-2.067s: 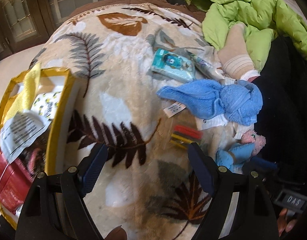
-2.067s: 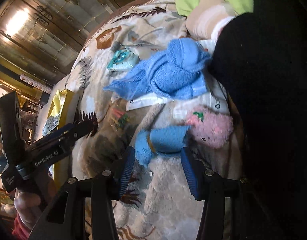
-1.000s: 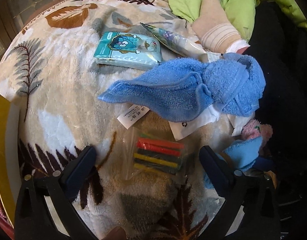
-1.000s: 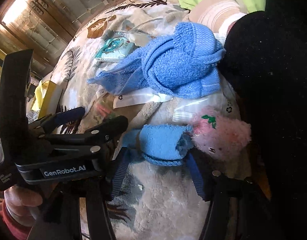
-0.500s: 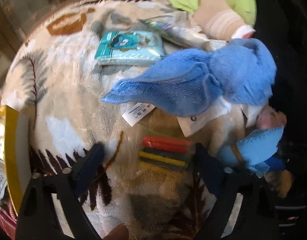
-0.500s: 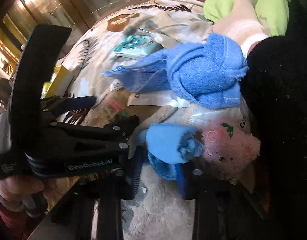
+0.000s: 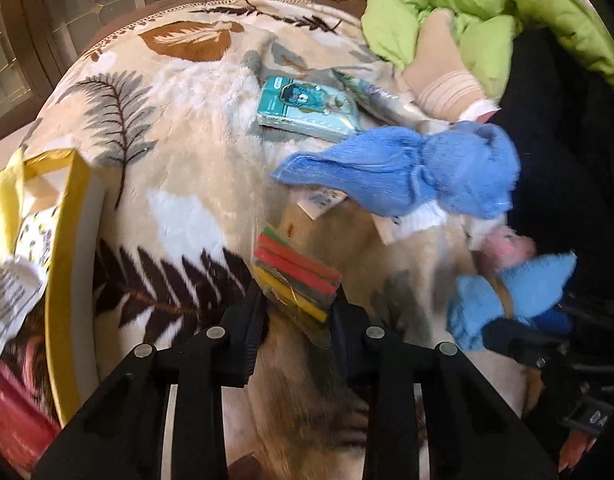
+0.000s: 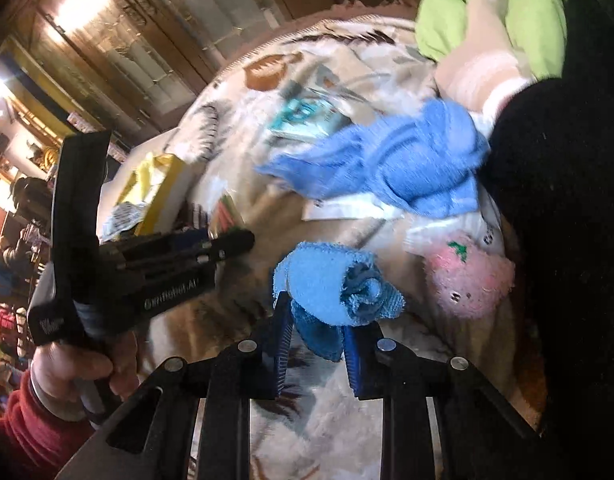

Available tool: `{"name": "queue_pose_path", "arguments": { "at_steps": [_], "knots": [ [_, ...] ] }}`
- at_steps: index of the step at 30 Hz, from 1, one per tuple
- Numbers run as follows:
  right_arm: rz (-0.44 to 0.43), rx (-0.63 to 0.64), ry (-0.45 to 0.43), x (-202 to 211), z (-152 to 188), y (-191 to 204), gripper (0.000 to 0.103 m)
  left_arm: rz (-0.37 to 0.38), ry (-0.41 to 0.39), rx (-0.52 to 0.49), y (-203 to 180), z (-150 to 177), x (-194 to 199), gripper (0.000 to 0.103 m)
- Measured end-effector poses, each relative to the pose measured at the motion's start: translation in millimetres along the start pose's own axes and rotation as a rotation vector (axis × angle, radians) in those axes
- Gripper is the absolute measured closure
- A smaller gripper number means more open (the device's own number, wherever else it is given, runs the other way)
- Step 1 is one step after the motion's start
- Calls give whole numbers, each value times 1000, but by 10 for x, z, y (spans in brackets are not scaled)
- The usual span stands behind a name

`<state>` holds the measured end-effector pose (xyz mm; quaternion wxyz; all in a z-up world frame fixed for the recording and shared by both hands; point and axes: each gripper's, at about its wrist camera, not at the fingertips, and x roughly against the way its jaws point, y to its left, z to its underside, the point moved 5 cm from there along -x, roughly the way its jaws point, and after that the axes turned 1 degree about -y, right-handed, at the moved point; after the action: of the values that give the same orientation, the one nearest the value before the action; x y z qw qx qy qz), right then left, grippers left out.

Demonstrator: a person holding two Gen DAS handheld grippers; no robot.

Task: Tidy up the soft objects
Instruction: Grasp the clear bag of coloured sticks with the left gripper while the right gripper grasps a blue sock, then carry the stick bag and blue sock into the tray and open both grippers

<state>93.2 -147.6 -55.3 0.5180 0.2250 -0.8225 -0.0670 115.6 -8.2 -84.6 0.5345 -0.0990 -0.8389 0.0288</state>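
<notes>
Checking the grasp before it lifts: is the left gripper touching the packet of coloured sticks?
Touching. The left wrist view shows the left gripper closed on the packet of coloured sticks, both fingers against its sides.

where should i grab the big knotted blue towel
Grip the knotted blue towel at the thick knot on its right end, coming from above with one finger on each side. The knot is the bulkiest, firmest part; the left tail is flat and floppy and lies over paper tags, so a pinch there might catch them.

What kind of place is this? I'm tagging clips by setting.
Probably a home living room or bedroom: a plush leaf-print blanket covers the surface, wooden glass-panelled cabinets stand behind, and a green puffer jacket lies on it.
</notes>
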Motion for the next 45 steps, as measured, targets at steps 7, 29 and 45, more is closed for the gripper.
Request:
{"name": "queue_pose_path", "arguments": {
  "at_steps": [7,29,45],
  "knots": [
    [-33,26,-12,66,-51,185,79,35,-59,19,43,81,452,75],
    [-269,329,129,-369,-114,1915,79,-132,-112,255,1393,942,1404,75],
    [-285,458,352,-1159,380,2602,75,-227,-52,361,1798,1511,1333,75]
  ]
}}
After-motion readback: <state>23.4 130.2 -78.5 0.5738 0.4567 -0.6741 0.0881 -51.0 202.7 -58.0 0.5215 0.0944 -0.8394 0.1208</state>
